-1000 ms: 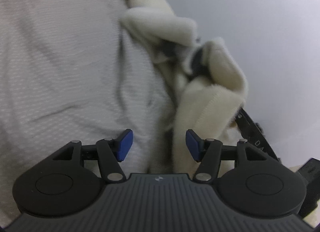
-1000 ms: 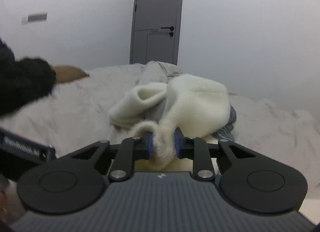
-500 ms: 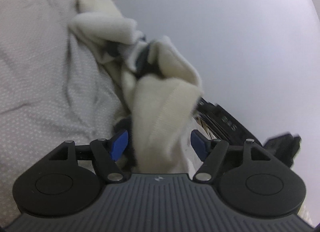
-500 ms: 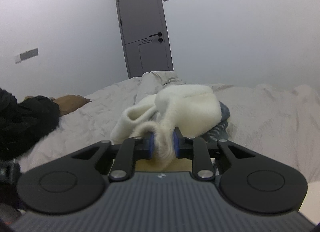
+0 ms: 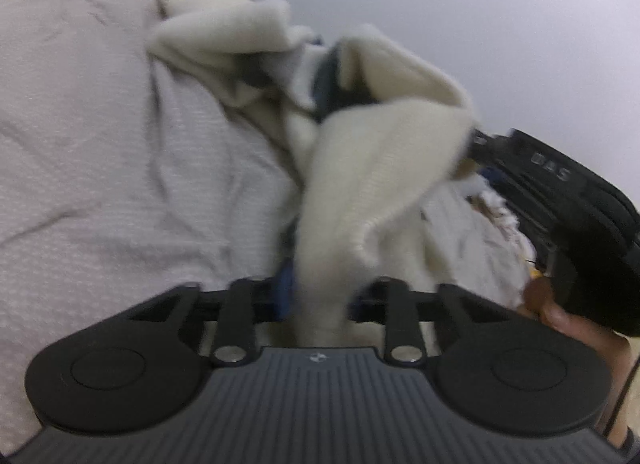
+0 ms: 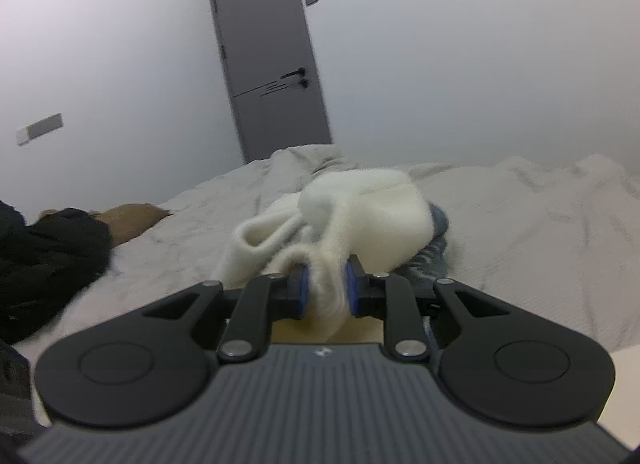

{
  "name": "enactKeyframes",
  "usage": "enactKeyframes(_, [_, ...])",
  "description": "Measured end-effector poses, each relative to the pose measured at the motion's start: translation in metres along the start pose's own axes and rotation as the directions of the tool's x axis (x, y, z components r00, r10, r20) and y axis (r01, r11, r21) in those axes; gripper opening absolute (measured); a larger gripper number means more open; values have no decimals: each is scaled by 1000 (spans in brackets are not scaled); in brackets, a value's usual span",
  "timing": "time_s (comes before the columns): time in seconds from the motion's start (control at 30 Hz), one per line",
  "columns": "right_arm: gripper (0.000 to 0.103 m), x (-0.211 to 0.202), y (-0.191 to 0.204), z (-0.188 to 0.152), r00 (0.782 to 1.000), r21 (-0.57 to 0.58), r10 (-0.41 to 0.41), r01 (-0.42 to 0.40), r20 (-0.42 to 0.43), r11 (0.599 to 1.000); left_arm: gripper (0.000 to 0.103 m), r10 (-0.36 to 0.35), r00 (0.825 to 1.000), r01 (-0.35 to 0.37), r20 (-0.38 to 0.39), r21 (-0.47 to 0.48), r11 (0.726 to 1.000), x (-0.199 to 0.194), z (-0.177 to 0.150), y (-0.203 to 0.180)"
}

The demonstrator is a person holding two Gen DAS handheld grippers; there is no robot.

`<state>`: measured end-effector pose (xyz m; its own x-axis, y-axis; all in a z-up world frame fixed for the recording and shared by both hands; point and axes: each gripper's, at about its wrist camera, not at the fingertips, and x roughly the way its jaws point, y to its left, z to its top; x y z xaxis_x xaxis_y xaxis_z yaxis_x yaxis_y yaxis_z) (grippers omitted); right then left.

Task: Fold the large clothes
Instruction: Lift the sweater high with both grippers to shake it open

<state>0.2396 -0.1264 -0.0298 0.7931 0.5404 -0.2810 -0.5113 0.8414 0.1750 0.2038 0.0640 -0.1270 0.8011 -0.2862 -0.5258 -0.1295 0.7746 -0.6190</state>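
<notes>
On the left, the left gripper (image 5: 318,300) is closing its fingers (image 5: 283,296) on a thick fold of the cream sweater (image 5: 372,168); the knit already fills the gap between them, though the picture is blurred there. The sweater lies bunched on the grey bedspread (image 5: 100,144), with something dark blue caught inside its folds. Further right in the same view, a hand (image 5: 568,316) carries the right gripper, seen here only as its black body.

From the right wrist view, the right gripper (image 6: 324,292) has its fingers (image 6: 301,292) narrow and clamped on a rolled edge of the same sweater, which heaps up just ahead on the bed. A dark garment (image 6: 48,256) lies well apart to the left, near a grey door (image 6: 272,64) in the far wall.

The step looks like securing 2 holds before spreading the sweater out. To do it well, I would let the left fingers finish biting on 1 layer of edge rather than a wad, then lift both grippers together and draw them apart so the knit hangs open and any trapped cloth drops free. Pulling before the left hold is firm risks the fluffy fabric slipping out.
</notes>
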Motion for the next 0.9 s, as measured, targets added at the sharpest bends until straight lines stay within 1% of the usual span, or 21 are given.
enactKeyframes(0.07, [22, 0, 3, -1, 999, -13, -30, 30, 16, 999, 18, 24, 1000, -23, 17, -23, 999, -4, 3, 6])
enactKeyframes(0.13, [21, -2, 10, -3, 997, -43, -68, 69, 40, 997, 17, 45, 997, -45, 61, -10, 999, -10, 8, 4])
enactKeyframes(0.2, [21, -5, 16, -4, 992, -79, -103, 110, 79, 991, 16, 49, 993, -49, 109, 0, 999, -22, 13, 0])
enactKeyframes(0.27, [21, -13, 22, -1, 985, -87, -123, 134, 120, 987, 16, 38, 986, -40, 164, 10, 999, -36, 20, -4])
enactKeyframes(0.33, [20, -22, 25, 6, 977, -85, -140, 155, 163, 984, 15, 28, 974, -40, 226, 47, 998, -49, 29, -11])
enactKeyframes(0.37, [20, -27, 28, 9, 972, -87, -149, 167, 182, 982, 15, 8, 966, -27, 259, 71, 997, -57, 31, -15])
enactKeyframes(0.4, [20, -33, 30, 12, 967, -88, -158, 179, 201, 980, 15, -12, 961, -13, 277, 89, 996, -61, 32, -21])
enactKeyframes(0.47, [20, -45, 35, 19, 958, -96, -177, 202, 224, 975, 15, -31, 956, -5, 290, 122, 992, -68, 31, -26])
enactKeyframes(0.53, [20, -59, 39, 23, 957, -90, -185, 209, 224, 974, 15, -26, 955, -23, 295, 160, 987, -72, 25, -30])
enactKeyframes(0.6, [20, -74, 41, 25, 955, -85, -192, 216, 226, 973, 15, -38, 955, -12, 295, 167, 986, -78, 20, -31])
enactKeyframes(0.77, [20, -119, 53, 18, 936, -115, -230, 268, 265, 957, 15, -65, 928, -29, 367, 244, 969, -120, 2, -50])
enactKeyframes(0.9, [20, -156, 63, 11, 921, -101, -250, 291, 300, 951, 15, -84, 907, -34, 414, 270, 962, -151, -14, -64])
